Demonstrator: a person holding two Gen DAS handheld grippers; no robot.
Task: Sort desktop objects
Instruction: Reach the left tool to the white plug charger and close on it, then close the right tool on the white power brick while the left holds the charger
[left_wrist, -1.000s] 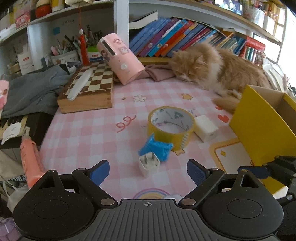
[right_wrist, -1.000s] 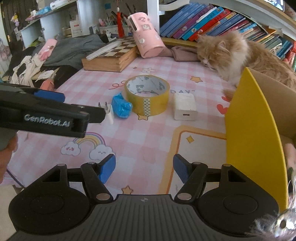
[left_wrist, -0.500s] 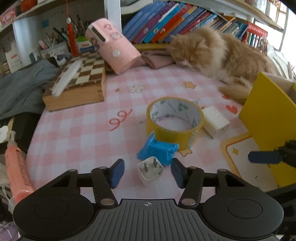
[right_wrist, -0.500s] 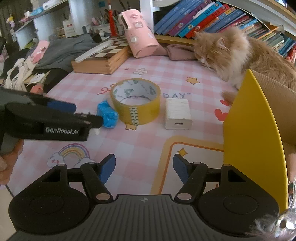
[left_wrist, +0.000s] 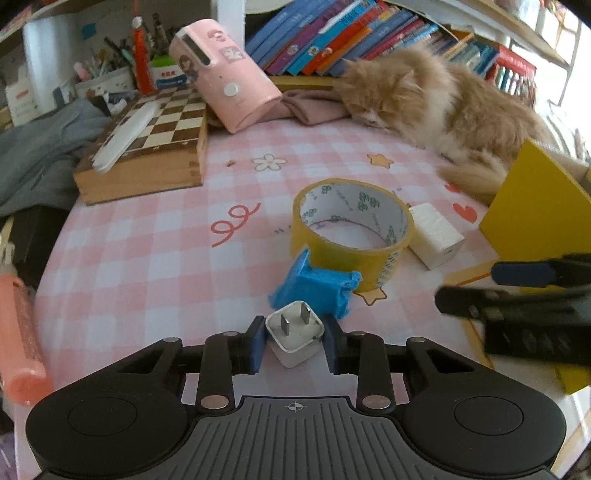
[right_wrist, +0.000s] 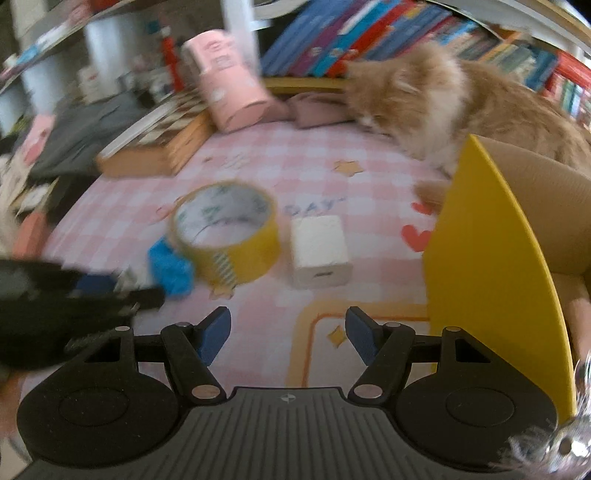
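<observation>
**On pink check mat: L grip on plug**

At the mat's near edge, L gripper is clamped on a small white plug adapter, prongs up, pads on both sides. Blue wad sits just behind, touching yellow tape roll. White charger block beside roll. R gripper has jaws apart, nothing btwn, near yellow box. Cat lies at back.

We see a table in pink checked cloth bearing a yellow tape roll, a blue crumpled piece, a small white plug, a white charger block, a chessboard box, a yellow box and a cat
</observation>
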